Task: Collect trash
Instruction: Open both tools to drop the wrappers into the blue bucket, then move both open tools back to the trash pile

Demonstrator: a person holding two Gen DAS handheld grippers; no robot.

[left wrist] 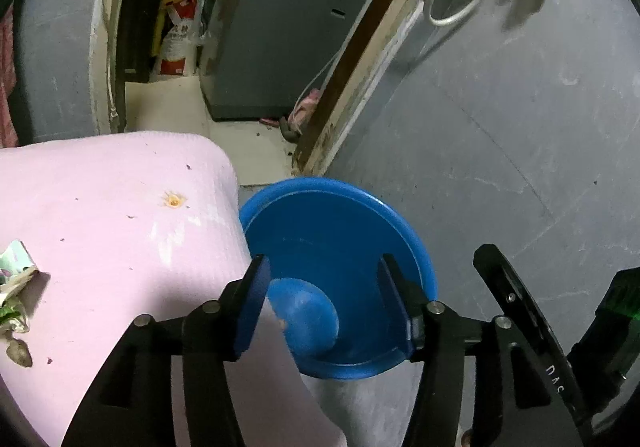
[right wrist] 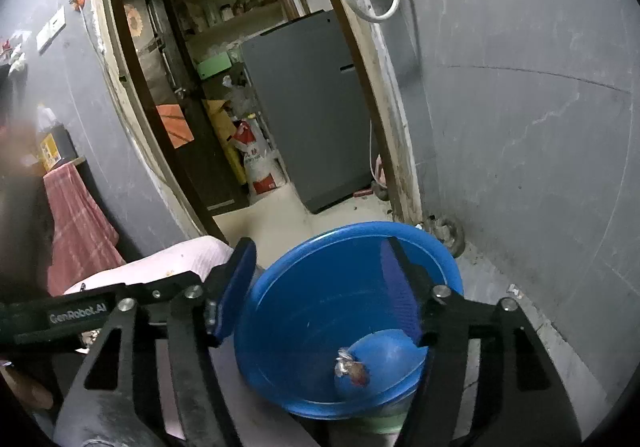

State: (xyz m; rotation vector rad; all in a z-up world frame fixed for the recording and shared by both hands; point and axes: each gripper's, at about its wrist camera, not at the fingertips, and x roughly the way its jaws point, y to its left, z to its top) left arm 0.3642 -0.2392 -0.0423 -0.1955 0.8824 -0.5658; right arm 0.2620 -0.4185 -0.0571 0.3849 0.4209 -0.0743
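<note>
A blue plastic bucket (left wrist: 320,215) stands on the floor beside a pink mat-covered surface (left wrist: 120,207). My left gripper (left wrist: 322,263) hangs over the bucket's mouth, open, with nothing between its blue pads. My right gripper (right wrist: 320,247) is also open over the bucket (right wrist: 304,307) and holds nothing. On the bucket's bottom lies a small crumpled scrap of trash (right wrist: 352,367), silver and brown. A crumpled green-and-white wrapper (left wrist: 16,279) and a small brown scrap (left wrist: 20,353) lie on the pink surface at the far left.
A grey wall (left wrist: 500,127) runs close along the right of the bucket. Behind it an open doorway (right wrist: 248,167) leads to a room with a grey fridge (right wrist: 312,107), sacks and shelves. A red checked cloth (right wrist: 76,219) hangs at the left.
</note>
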